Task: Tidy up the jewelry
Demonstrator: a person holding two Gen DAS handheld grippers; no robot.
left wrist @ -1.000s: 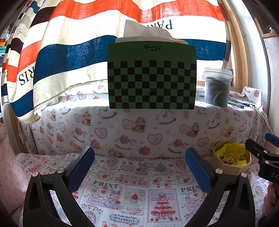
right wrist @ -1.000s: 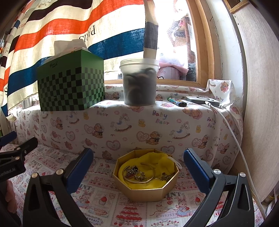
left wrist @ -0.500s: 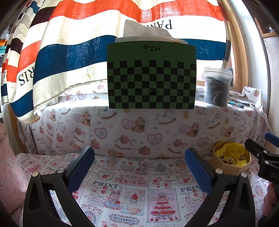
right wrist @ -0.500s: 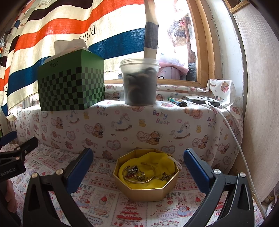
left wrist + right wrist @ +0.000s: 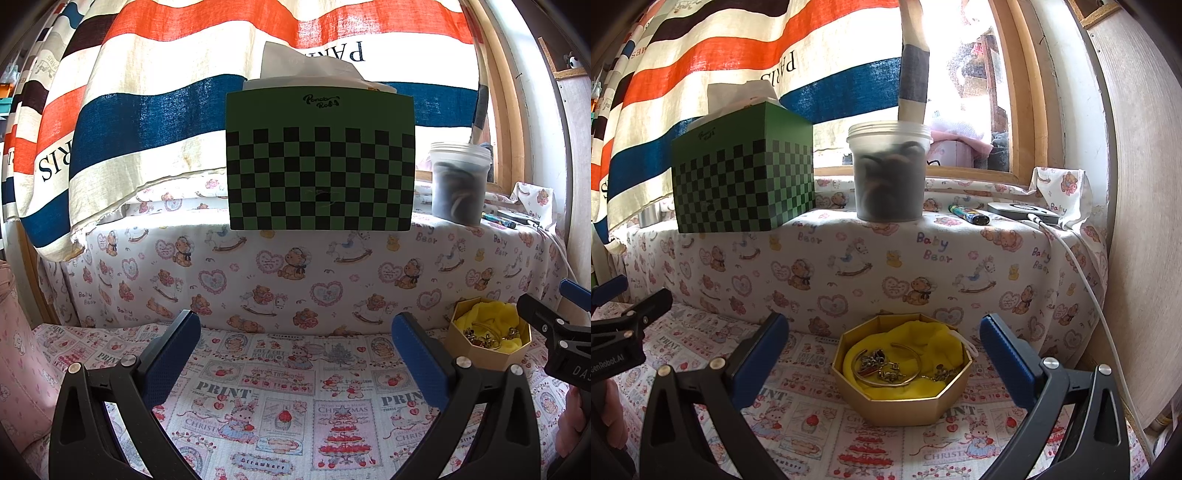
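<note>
Left gripper (image 5: 295,332) jaws wide apart, nothing between them, hovering over the printed tablecloth (image 5: 280,373). Right gripper (image 5: 884,334) also spread wide and empty, aimed at the gold octagonal box (image 5: 903,402), which sits on the cloth between its blue fingertips (image 5: 764,347) in the right wrist view, not touching either. Box holds a yellow cloth lining (image 5: 923,341) with the jewelry (image 5: 886,367) piled on it: a thin metal bangle, chain bits and small charms, tangled, individual pieces hard to separate. In the left wrist view the same box (image 5: 484,356) is at far right, just behind the tip of the right gripper (image 5: 550,332), well apart from the left gripper. Behind the box, a ledge draped in teddy-bear fabric (image 5: 879,266). On the ledge: green checkered tissue box (image 5: 742,184) with white tissue sticking out, translucent plastic tub (image 5: 890,181) with dark contents to its right, then a lighter (image 5: 969,215) and a flat grey device (image 5: 1023,213) with a white cable (image 5: 1082,273) running down the right side. Striped curtain (image 5: 147,110) with PARIS lettering hangs behind, window frame at right. Part of a finger visible at lower left edge of the right wrist view.
</note>
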